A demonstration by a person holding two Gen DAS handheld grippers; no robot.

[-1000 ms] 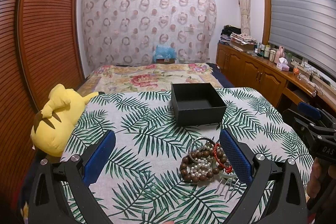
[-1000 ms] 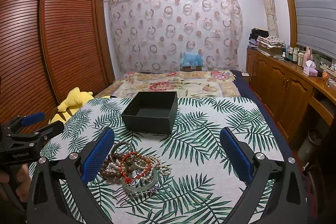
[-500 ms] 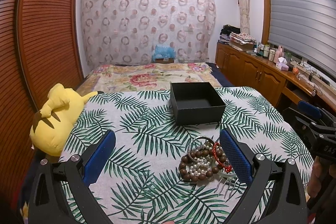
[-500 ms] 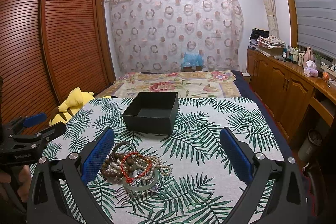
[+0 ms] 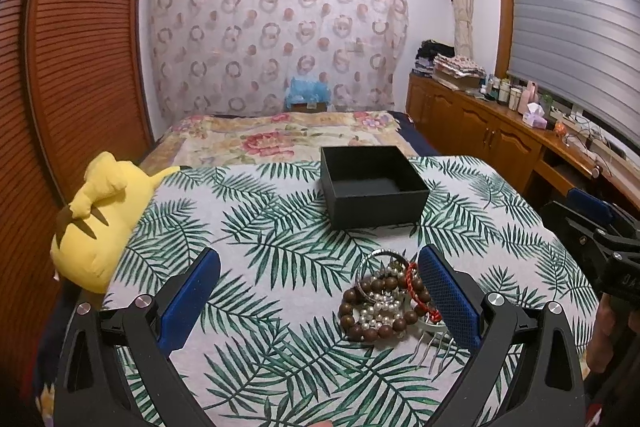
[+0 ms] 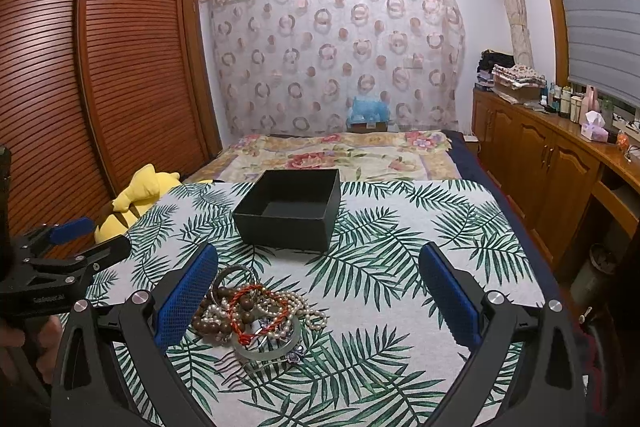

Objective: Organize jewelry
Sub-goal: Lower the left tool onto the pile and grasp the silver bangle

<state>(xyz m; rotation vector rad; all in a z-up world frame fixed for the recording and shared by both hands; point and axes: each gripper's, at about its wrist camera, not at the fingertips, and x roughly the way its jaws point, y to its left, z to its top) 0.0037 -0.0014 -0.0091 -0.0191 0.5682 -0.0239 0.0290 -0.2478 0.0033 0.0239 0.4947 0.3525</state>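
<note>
Jewelry pile [image 5: 390,301] rests on leaf-print tablecloth [image 5: 260,247], near side of empty black box [image 5: 372,187]. My left gripper [image 5: 320,301] spread wide, nothing held, pile beside its right finger. My right gripper [image 6: 320,301] likewise spread, unloaded, pile at its left finger.

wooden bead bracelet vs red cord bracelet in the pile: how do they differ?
The wooden bead bracelet is chunky brown round beads; the red cord bracelet is a thin twisted cord. The wooden one lies lower in the pile; the red one drapes on top. Both lie tangled together, ungripped.
</note>
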